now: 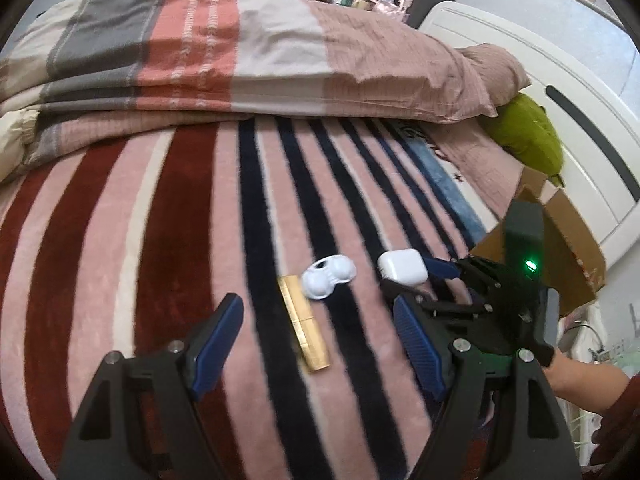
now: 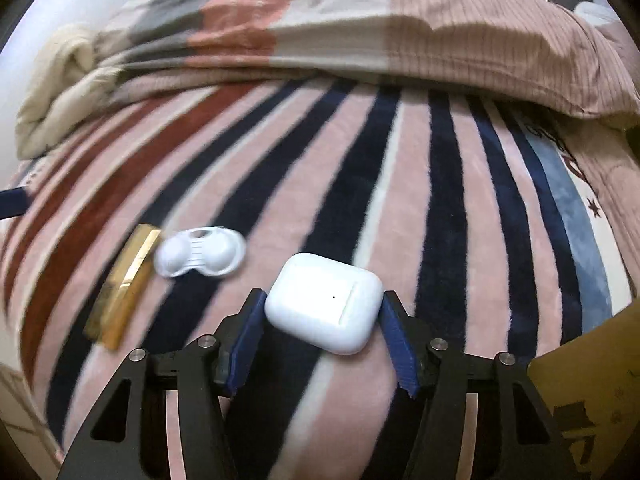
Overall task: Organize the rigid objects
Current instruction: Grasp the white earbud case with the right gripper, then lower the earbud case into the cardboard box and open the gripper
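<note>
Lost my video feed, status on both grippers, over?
Left gripper open, empty, over the gold bar. Right gripper straddling the white earbud case, grip unconfirmed. White lens case beside it, nothing blocking.

Black tongs [image 1: 316, 344], ribbed blue pads [image 1: 218, 344].

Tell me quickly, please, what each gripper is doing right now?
Left gripper: open, holding nothing.
Right gripper: jaws either side of the white earbud case; a firm grip cannot be told.

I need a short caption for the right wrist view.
Right tongs close around a white earbud case on a striped blanket.
</note>
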A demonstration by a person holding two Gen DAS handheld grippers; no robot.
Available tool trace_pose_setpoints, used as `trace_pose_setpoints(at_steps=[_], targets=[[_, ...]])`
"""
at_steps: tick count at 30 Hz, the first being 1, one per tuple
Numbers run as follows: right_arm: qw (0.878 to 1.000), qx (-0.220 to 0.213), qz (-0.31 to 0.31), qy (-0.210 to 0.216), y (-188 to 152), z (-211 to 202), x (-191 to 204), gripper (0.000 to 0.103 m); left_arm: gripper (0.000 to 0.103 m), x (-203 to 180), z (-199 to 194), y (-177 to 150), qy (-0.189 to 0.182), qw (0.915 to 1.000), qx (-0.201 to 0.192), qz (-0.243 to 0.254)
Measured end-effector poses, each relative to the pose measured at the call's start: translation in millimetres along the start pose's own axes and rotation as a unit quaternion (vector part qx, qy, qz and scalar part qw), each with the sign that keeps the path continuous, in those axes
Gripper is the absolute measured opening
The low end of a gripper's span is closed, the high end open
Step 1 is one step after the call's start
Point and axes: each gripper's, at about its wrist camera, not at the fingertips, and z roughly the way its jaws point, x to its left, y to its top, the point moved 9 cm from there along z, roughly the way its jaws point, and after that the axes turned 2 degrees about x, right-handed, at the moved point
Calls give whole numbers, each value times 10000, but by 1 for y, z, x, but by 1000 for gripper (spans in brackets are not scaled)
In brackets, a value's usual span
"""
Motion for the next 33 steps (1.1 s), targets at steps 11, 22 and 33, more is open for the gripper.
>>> trace_pose_setpoints(at_steps=[11, 22, 33], targets=[[9866, -955, -907, 965, 30, -137, 53, 54, 63, -111, -19, 33, -1280, 9897, -69, 631], [9898, -1287, -369, 492, 29, -200, -46, 54, 43, -245, 7, 64, -1678, 9730, 200, 1570], [9973, -578, 431, -110, -9, -200, -157, 55, 46, -326, 73, 59, -1676, 9604, 992, 1993]])
